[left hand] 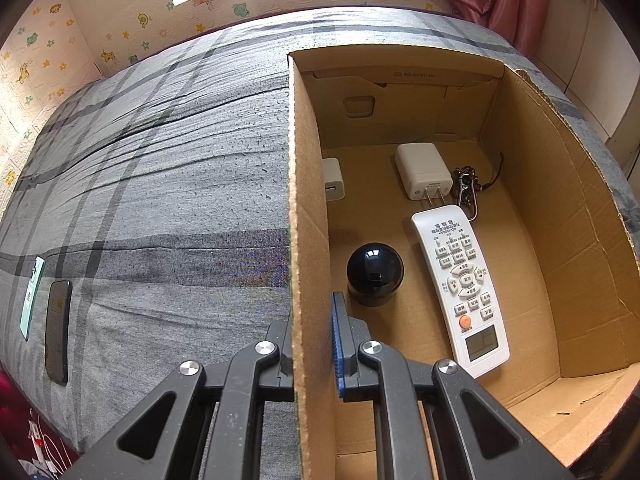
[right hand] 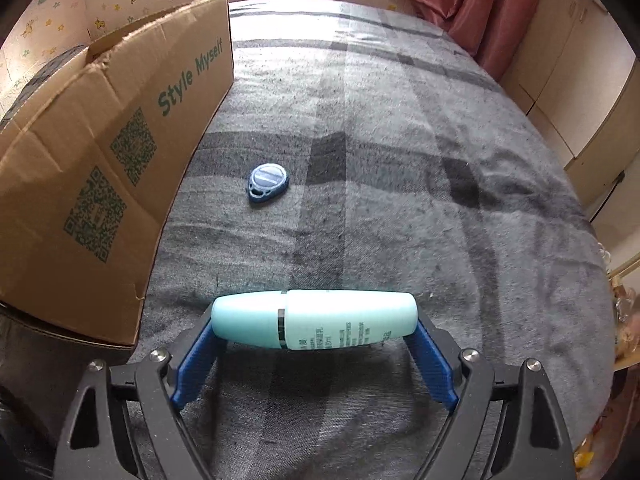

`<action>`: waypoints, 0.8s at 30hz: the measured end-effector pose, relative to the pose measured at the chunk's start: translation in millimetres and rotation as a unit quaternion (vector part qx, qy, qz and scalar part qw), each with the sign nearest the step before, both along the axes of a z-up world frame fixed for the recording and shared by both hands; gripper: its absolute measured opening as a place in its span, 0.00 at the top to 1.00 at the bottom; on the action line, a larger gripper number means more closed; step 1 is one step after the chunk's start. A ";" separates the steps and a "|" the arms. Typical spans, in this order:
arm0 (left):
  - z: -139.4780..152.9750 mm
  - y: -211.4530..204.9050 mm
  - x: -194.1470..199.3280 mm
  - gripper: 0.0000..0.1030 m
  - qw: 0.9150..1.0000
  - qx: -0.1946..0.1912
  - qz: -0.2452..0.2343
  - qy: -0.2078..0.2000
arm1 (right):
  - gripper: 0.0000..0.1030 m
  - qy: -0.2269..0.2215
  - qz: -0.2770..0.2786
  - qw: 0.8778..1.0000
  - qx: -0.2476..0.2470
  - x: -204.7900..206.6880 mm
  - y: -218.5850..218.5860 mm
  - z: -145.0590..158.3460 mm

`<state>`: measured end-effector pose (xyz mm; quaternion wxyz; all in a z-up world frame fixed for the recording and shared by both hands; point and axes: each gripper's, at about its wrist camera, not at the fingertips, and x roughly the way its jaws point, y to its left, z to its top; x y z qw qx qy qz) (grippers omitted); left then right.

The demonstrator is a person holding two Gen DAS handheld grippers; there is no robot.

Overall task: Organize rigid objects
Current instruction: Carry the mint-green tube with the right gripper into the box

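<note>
In the left wrist view my left gripper (left hand: 314, 320) is shut on the side wall of an open cardboard box (left hand: 308, 200), one finger inside and one outside. Inside the box lie a white remote (left hand: 460, 284), a black dome camera (left hand: 375, 270), a white charger (left hand: 422, 170), a smaller white plug (left hand: 332, 180) and a keychain (left hand: 466, 188). In the right wrist view my right gripper (right hand: 315, 322) holds a pale teal bottle (right hand: 316, 312) lengthwise, its blue pads pressing on both ends. A blue key fob (right hand: 267, 182) lies on the bedcover beyond it.
The box (right hand: 100, 160) stands to the left of the right gripper on a grey checked bedcover (right hand: 400, 160). A mint phone (left hand: 32, 296) and a black phone (left hand: 58, 330) lie at the bed's left edge. A pink curtain (right hand: 480, 8) hangs at the far right.
</note>
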<state>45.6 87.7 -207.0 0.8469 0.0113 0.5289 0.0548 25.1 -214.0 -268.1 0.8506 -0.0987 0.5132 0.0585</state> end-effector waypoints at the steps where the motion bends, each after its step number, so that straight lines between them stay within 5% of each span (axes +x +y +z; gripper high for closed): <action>1: 0.3 -0.4 0.2 0.88 1.000 0.000 0.000 0.000 | 0.13 -0.002 -0.005 1.000 0.005 0.3 -1.7 3.8; 24: 0.3 -0.2 0.1 0.88 1.000 0.000 0.000 0.000 | 0.13 -0.033 -0.031 0.999 0.031 21.3 -9.4 79.7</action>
